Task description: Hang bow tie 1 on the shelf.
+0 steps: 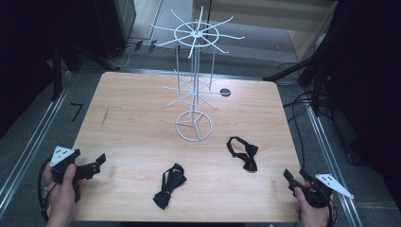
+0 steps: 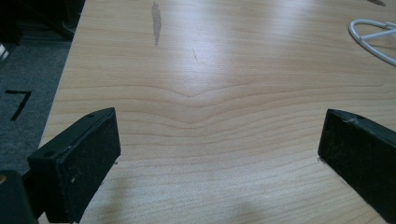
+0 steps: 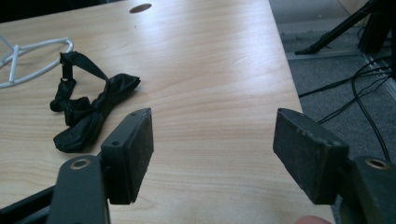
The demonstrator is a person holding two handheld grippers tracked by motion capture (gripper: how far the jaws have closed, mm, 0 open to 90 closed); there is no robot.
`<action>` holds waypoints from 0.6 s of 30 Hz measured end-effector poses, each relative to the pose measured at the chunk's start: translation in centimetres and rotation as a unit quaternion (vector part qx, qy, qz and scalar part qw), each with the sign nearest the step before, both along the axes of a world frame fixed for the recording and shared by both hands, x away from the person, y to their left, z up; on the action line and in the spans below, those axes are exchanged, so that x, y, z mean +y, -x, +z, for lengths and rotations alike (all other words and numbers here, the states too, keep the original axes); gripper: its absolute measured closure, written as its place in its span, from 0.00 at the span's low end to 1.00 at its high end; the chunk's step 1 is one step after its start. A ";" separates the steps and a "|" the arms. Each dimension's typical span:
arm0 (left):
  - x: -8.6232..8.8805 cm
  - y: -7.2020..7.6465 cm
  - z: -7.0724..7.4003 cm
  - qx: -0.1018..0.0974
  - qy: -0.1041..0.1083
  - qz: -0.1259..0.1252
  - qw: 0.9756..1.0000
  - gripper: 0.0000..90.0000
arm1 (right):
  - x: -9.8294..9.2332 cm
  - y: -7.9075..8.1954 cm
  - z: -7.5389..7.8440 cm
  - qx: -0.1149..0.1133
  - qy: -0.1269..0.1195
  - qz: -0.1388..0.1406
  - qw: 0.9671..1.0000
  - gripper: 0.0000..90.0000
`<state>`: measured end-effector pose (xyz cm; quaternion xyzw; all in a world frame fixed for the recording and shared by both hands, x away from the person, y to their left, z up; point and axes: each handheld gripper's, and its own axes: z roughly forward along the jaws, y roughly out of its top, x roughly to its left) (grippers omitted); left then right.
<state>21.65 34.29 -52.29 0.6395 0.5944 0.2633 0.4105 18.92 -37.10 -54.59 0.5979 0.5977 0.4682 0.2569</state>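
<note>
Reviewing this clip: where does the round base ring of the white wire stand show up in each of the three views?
High view: the base ring sits mid-table, just past centre, below the stand's two spoked tiers.
Left gripper view: an arc of it cuts the top right corner.
Right gripper view: part of it lies at the left edge, beside the bow tie.
Shared landmark: the wooden tabletop, with that ring resting on it.

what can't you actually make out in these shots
- White wire stand: cut off by the left gripper view's right edge and the right gripper view's left edge, base ring only.
- Bow tie straps: clasps too small in the high view.
- Surroundings: too dark at both sides of the high view.
</note>
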 end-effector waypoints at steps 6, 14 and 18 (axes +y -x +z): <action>0.1 -0.5 0.0 0.014 0.001 0.000 1.000 0.00 | 0.9 0.2 0.7 -0.025 -0.015 0.008 1.000 0.37; 0.1 -0.5 0.0 0.010 -0.001 -0.001 1.000 0.00 | 4.0 0.0 2.2 -0.048 -0.007 0.035 0.998 0.40; 0.1 -0.5 0.0 0.014 0.000 -0.005 1.000 0.00 | 5.6 -0.4 2.8 -0.054 0.000 0.048 0.997 0.41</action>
